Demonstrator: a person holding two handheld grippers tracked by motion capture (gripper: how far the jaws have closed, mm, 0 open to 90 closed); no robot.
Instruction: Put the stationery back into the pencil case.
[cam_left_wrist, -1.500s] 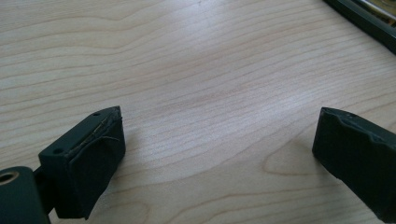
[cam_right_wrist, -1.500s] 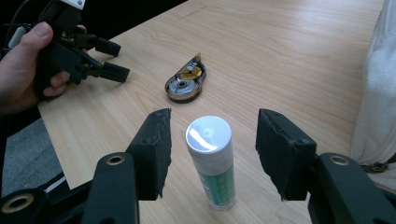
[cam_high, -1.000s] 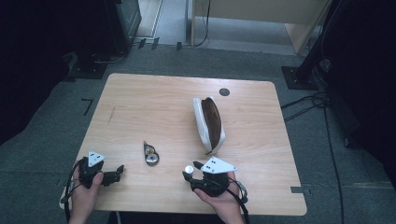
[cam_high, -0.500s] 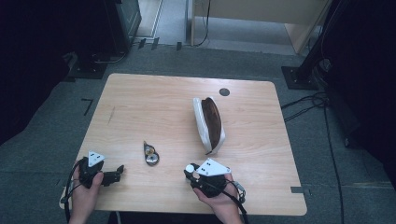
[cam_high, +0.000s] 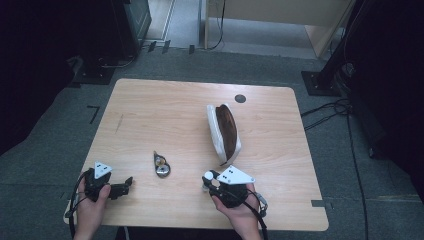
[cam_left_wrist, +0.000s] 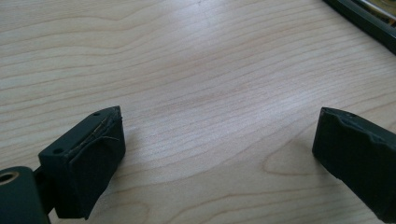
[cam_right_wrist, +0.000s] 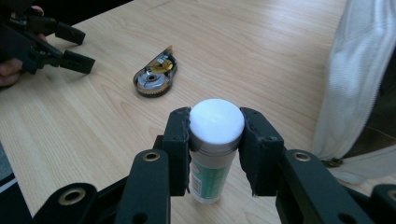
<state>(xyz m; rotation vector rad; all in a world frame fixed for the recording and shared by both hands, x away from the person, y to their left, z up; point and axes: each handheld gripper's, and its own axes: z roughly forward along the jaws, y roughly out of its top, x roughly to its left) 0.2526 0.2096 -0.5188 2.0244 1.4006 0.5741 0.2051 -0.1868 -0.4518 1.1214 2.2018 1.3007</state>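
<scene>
My right gripper (cam_right_wrist: 215, 135) is shut on a white-capped glue stick (cam_right_wrist: 215, 140) with a green label, held upright just above the table; from above the glue stick (cam_high: 208, 176) shows at the front of the right gripper (cam_high: 211, 181) near the table's front edge. My left gripper (cam_high: 127, 184) rests at the front left with its jaws wide apart and nothing between them; in its own view the left gripper (cam_left_wrist: 217, 149) faces bare wood. A correction tape dispenser (cam_high: 161, 165) lies between the two grippers. A white pencil case (cam_high: 223, 132) with a dark inside lies open beyond the right gripper.
A dark round grommet (cam_high: 240, 98) sits near the table's (cam_high: 160, 115) far edge. In the right gripper view the pencil case's white zip edge (cam_right_wrist: 355, 79) runs close on the right, and the tape dispenser (cam_right_wrist: 154, 79) lies ahead to the left.
The right gripper has turned a little leftward and slid slightly toward the table's front with the glue stick. The left gripper has stayed put.
</scene>
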